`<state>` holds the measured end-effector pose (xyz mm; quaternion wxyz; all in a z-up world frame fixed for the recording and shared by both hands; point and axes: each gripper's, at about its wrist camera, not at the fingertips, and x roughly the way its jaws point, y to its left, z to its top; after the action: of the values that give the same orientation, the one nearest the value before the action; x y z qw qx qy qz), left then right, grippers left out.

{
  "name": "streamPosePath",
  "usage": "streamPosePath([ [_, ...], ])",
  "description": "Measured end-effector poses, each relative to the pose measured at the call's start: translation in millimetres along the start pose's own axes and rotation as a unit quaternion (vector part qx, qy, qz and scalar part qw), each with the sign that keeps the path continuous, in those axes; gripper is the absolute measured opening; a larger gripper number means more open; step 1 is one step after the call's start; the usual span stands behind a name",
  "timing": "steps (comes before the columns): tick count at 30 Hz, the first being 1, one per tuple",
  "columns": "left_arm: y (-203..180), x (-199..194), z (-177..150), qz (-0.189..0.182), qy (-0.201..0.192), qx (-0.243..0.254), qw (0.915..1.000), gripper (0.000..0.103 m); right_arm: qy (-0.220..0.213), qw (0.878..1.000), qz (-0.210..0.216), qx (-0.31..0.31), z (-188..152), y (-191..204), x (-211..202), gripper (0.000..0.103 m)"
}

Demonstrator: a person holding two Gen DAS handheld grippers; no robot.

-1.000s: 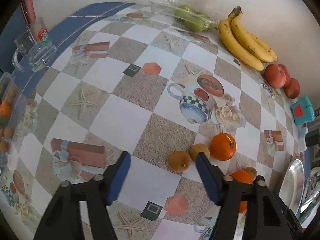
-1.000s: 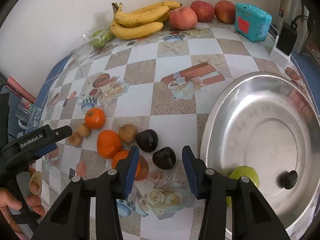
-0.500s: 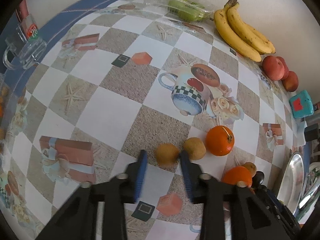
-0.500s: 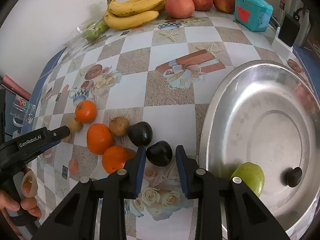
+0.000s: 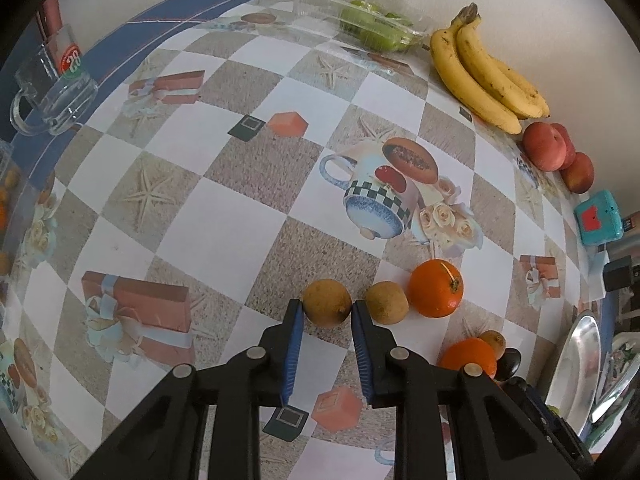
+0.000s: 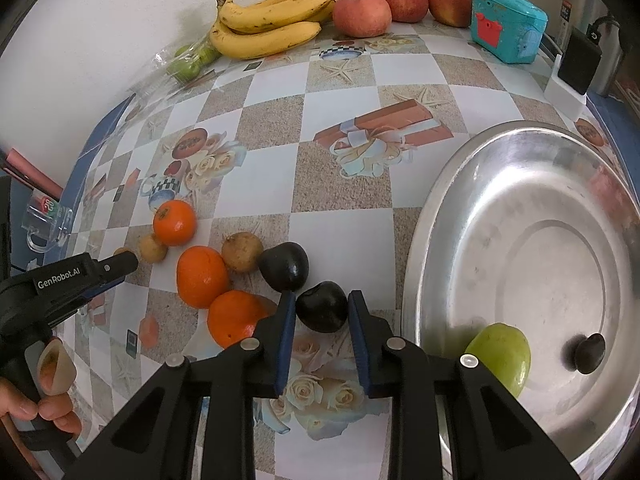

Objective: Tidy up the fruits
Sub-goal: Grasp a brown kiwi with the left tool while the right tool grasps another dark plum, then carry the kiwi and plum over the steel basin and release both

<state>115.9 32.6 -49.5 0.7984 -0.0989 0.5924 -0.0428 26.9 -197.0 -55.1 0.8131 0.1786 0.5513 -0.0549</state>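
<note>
Both grips have just been closed: the left gripper (image 5: 325, 312) is clamped on a small round brown fruit (image 5: 327, 303); the right gripper (image 6: 322, 312) on a dark glossy plum (image 6: 322, 306) beside the steel tray (image 6: 440, 208); lifts can follow.

Left gripper (image 5: 325, 312) fingers now around brown fruit (image 5: 327, 302), right gripper (image 6: 322, 307) around dark plum (image 6: 322, 306).

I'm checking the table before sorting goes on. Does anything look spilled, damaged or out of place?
Nothing spilled or damaged. The one non-fruit item in the fruit row along the wall is a turquoise toy camera, beside the apples.
</note>
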Motion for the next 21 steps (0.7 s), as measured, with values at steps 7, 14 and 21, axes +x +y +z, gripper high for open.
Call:
streamPosePath([
  [7, 7.1, -13.7, 1.3, -0.022, -0.009, -0.016, 0.9996, 0.026, -0.013, 1.0, 0.012, 0.002, 0.9, 0.5, -11.4, 0.027],
  [14, 8.0, -31.8, 2.8, -0.04, -0.03, -0.022, 0.9985, 0.026, -0.033, 0.999, 0.024, 0.003, 3.6, 3.0, -26.6, 0.027],
  [21, 7.4, -44.7, 5.5, -0.048, -0.049, -0.024, 0.9974, 0.026, -0.046, 0.998, 0.032, 0.004, 3.8, 3.8, -36.7, 0.027],
])
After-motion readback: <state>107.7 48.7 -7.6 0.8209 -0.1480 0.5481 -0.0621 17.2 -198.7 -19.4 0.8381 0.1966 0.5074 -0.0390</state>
